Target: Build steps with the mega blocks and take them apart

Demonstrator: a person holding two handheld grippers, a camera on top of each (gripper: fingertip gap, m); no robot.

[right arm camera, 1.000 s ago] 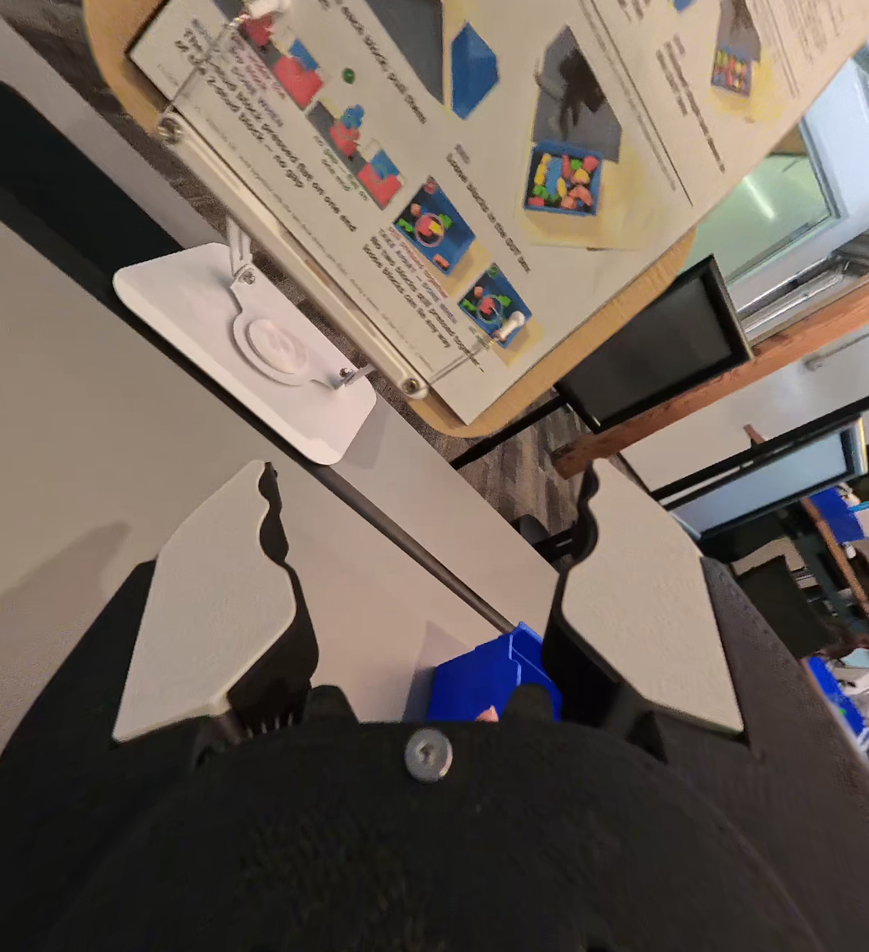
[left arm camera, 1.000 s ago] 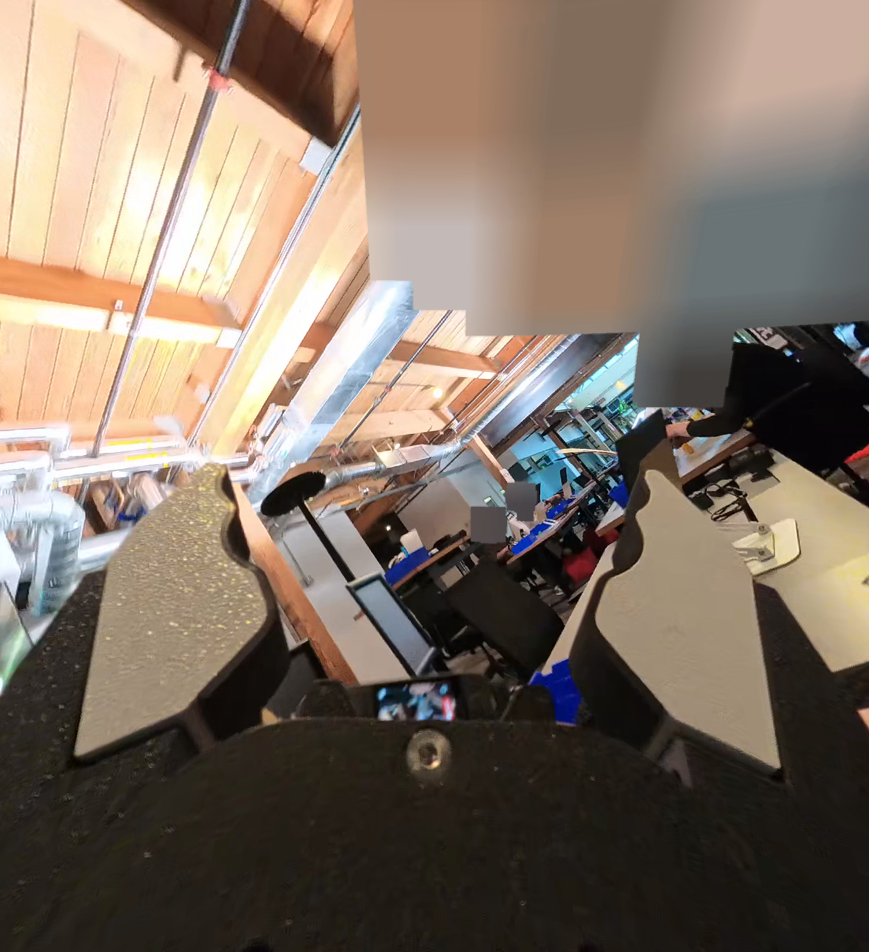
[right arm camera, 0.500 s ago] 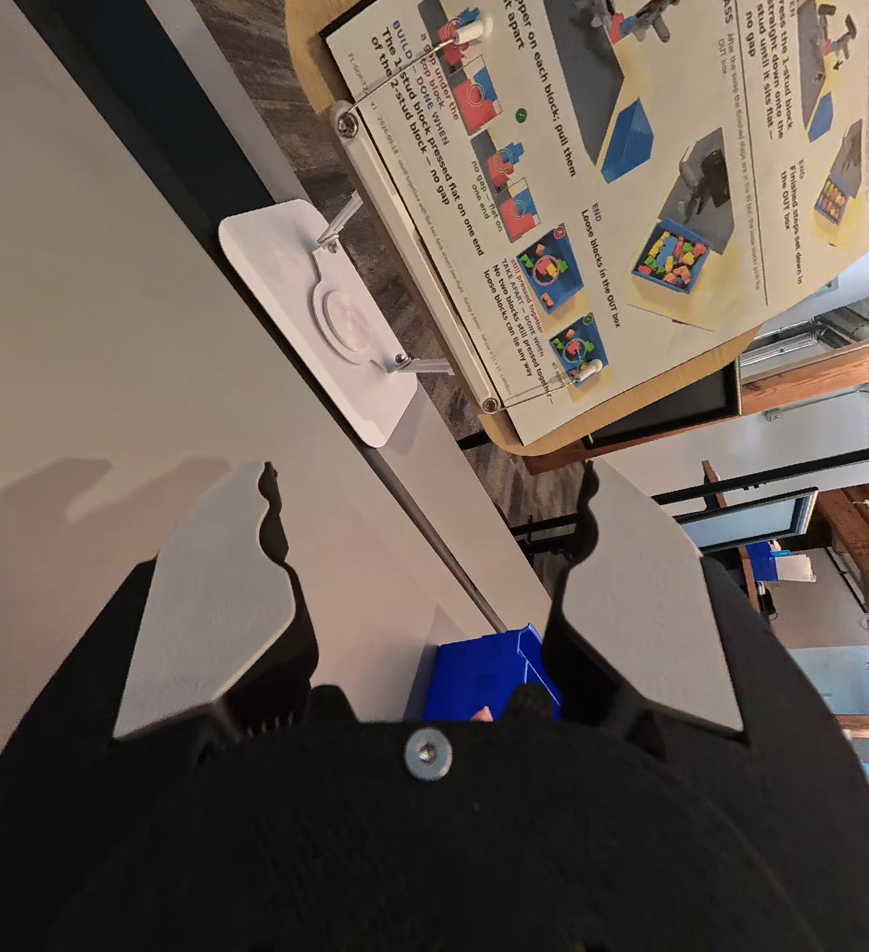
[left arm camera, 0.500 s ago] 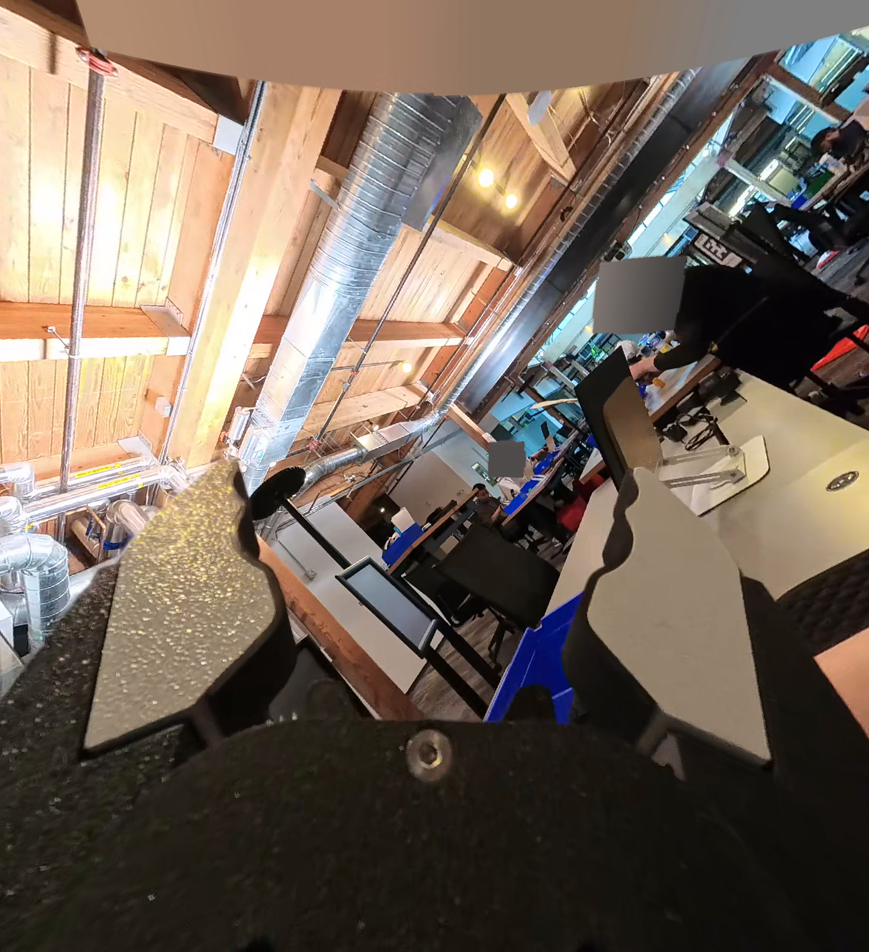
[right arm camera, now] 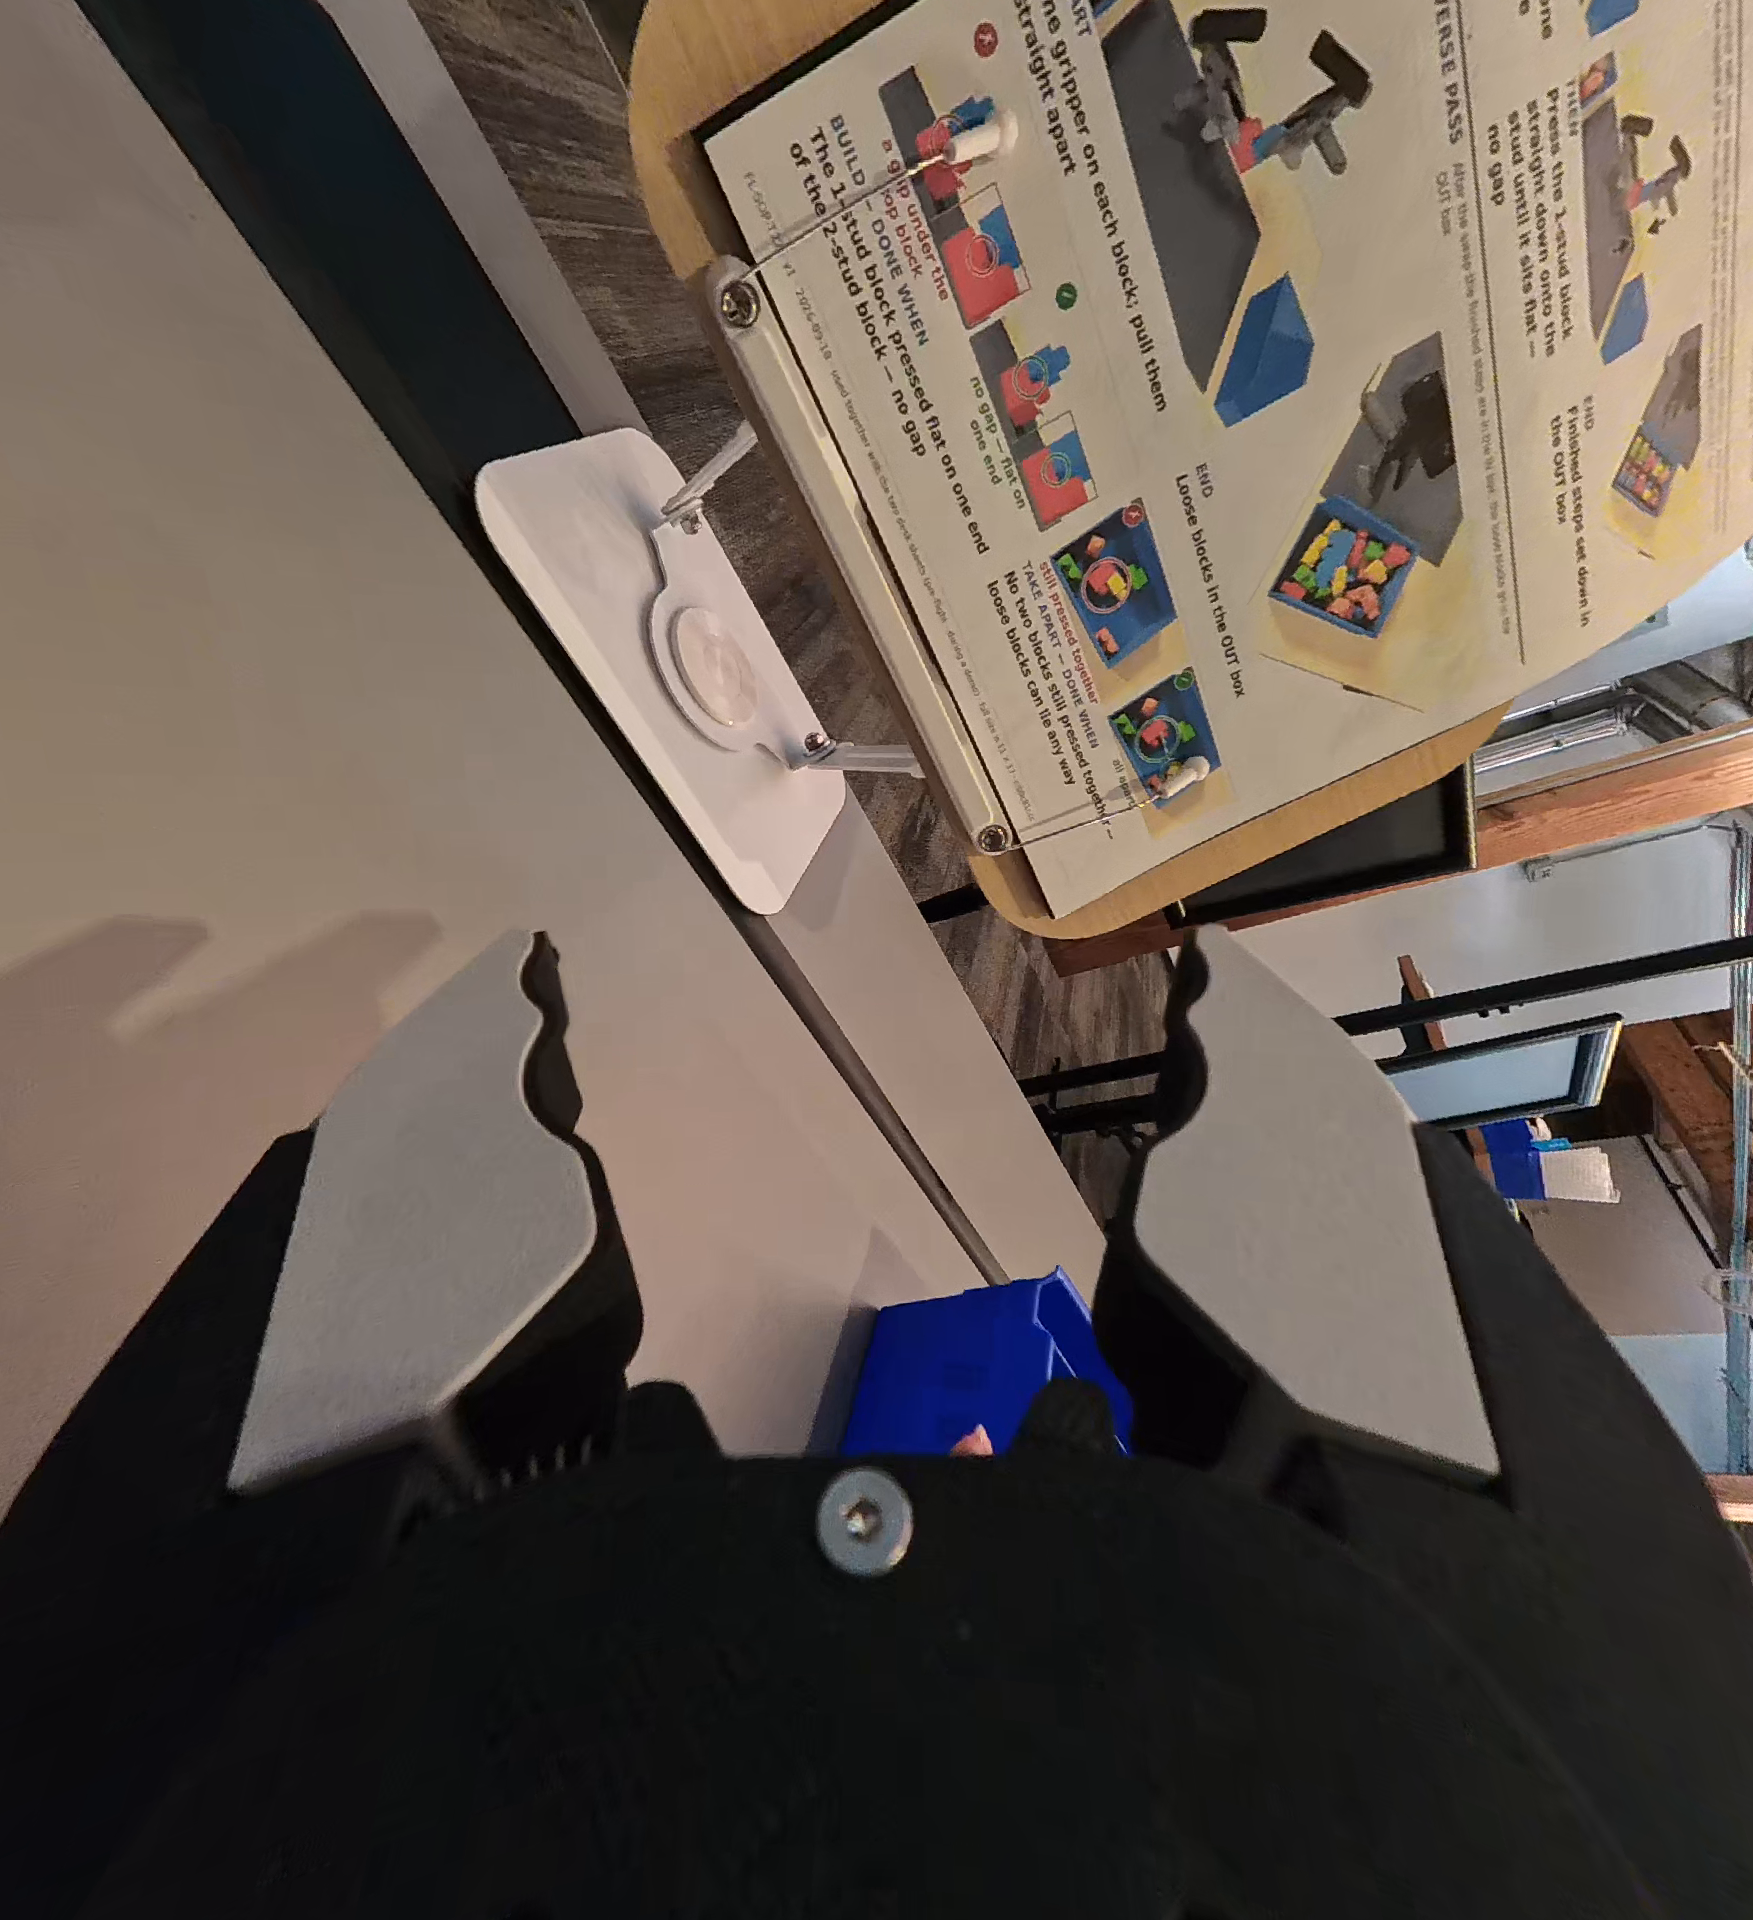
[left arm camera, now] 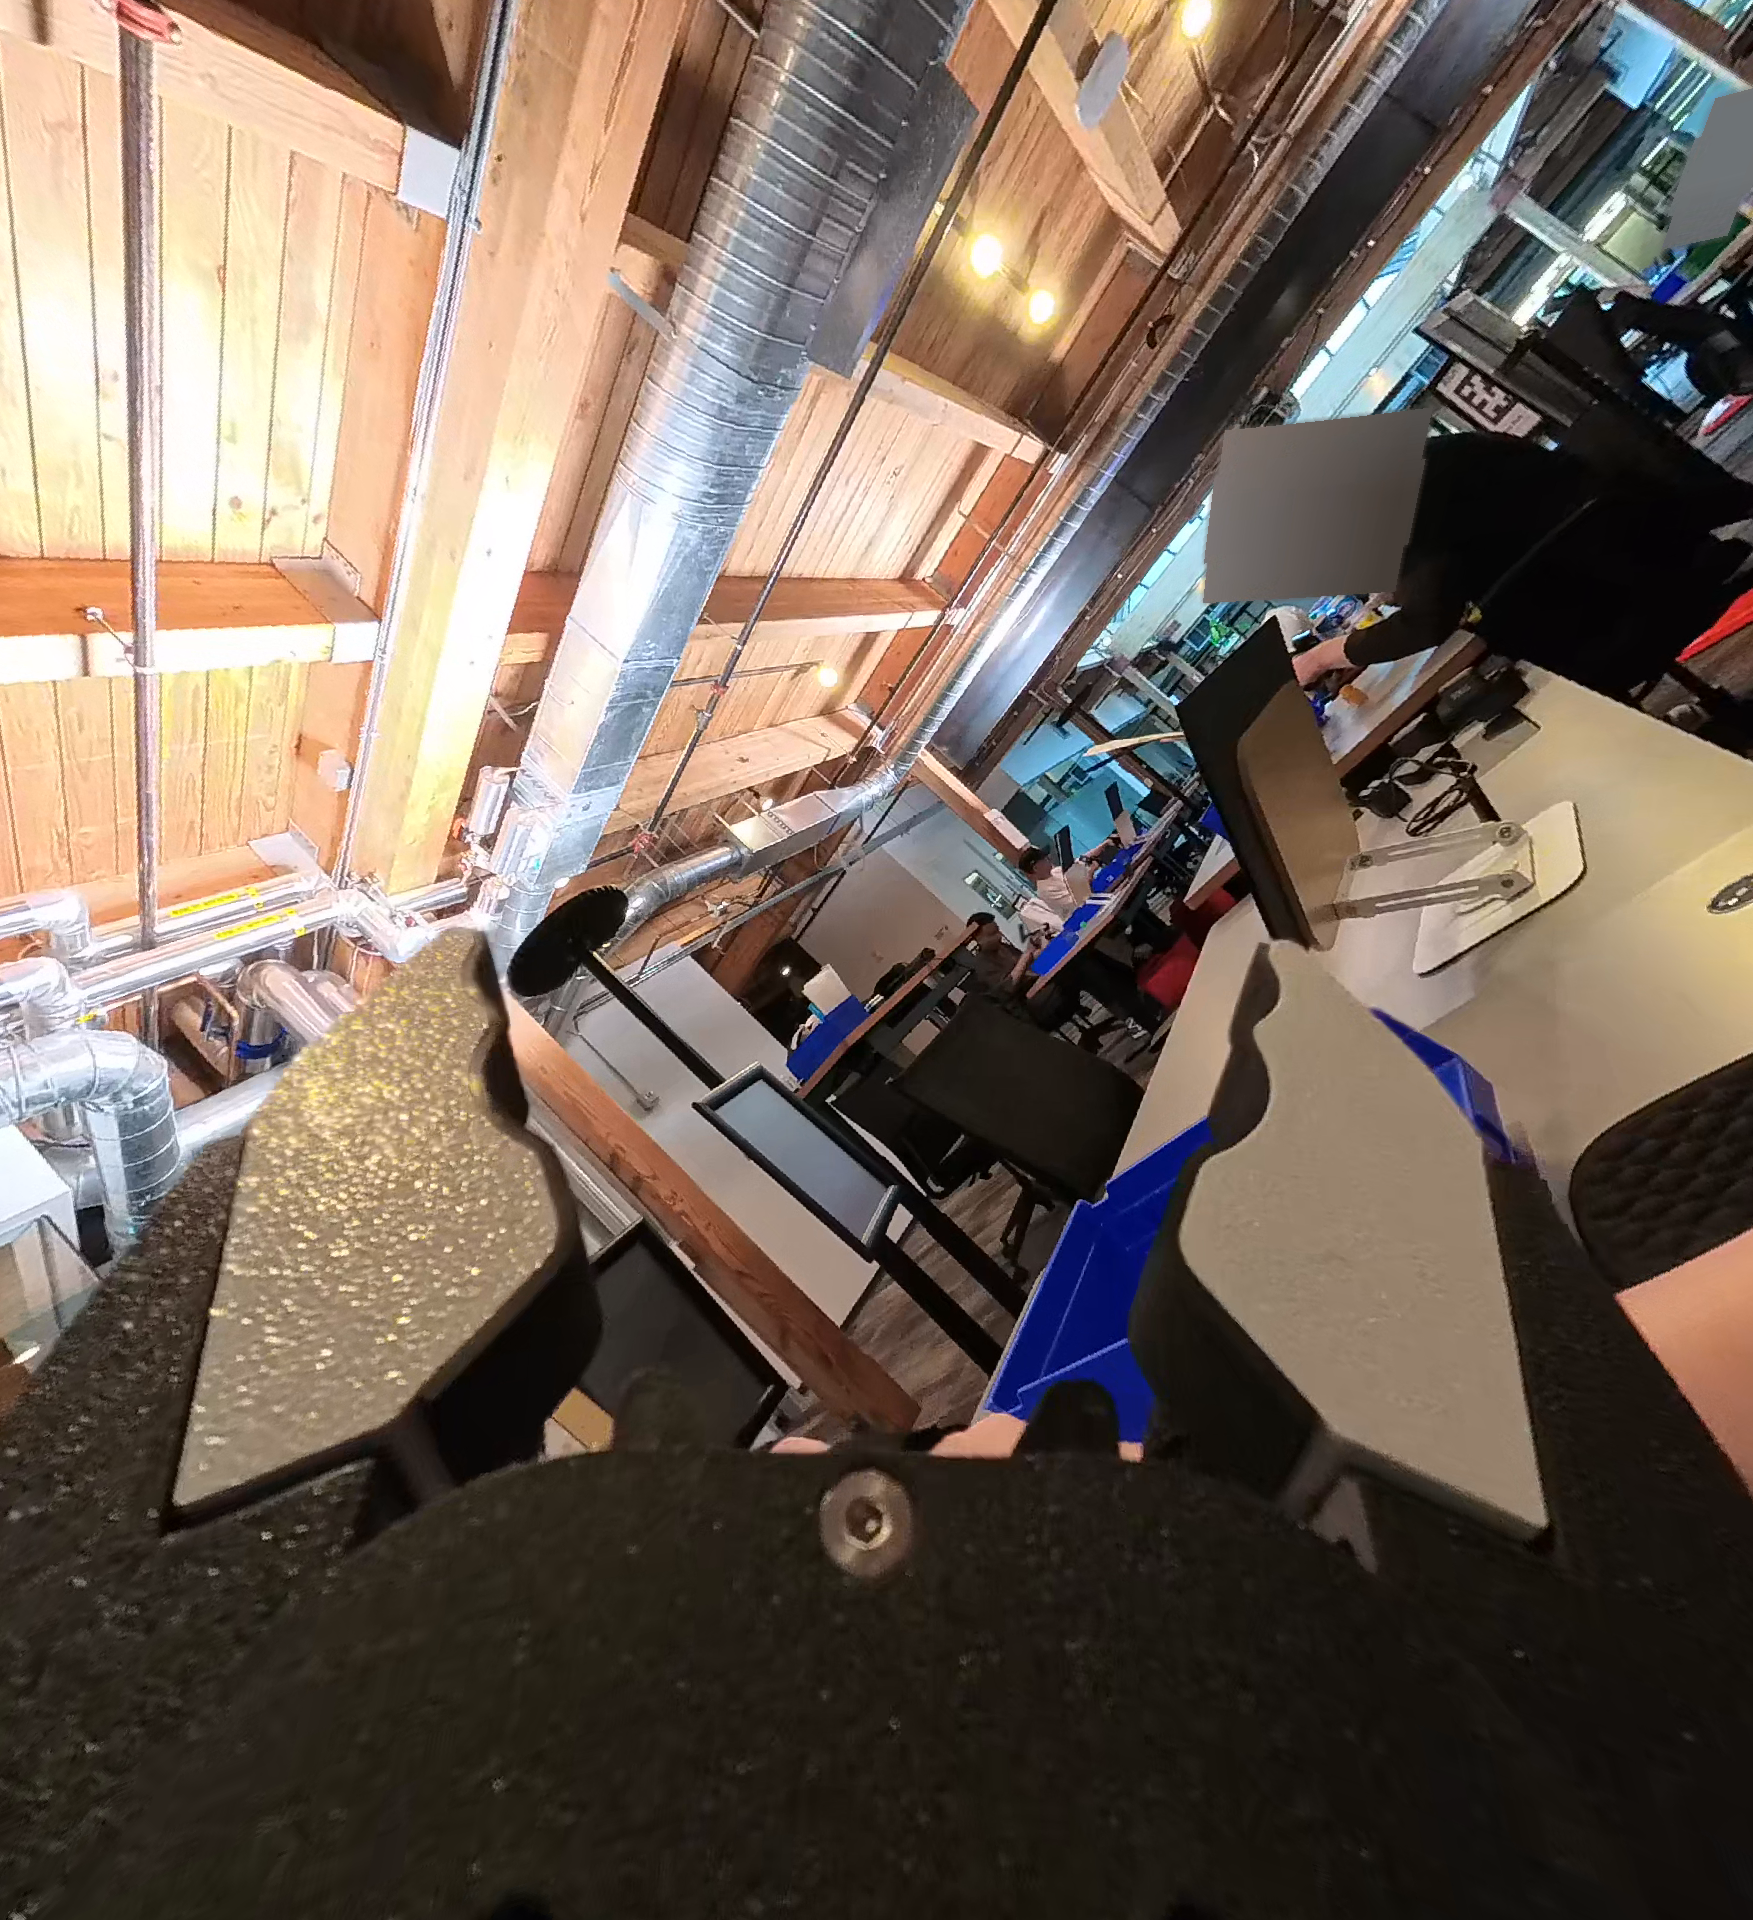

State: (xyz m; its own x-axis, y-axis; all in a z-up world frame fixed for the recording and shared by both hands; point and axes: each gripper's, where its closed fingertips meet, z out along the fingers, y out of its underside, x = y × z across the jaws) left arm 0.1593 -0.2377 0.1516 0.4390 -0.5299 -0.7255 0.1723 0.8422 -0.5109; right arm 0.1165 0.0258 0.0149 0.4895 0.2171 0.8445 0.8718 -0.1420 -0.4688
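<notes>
Beside the blue bin (right arm camera: 965, 1371), low betw. its fingers, the right gripper (right arm camera: 861, 1039) is held spread & empty; instruction sheet (right arm camera: 1215, 416) on its stand sits beyond the bin. Left gripper (left arm camera: 872, 1039) is likewise spread, aimed up at ceiling duct (left arm camera: 706, 416), prob. idle. No blocks can be seen; presumably inside bin.

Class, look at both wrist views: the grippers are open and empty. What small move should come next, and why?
Probably tip both grippers down toward the blue bin. The left gripper looks up at the ceiling duct; the right gripper points past the grey table at the instruction board. Both are open and hold nothing, and no loose blocks show, so nothing can be gripped yet.
</notes>
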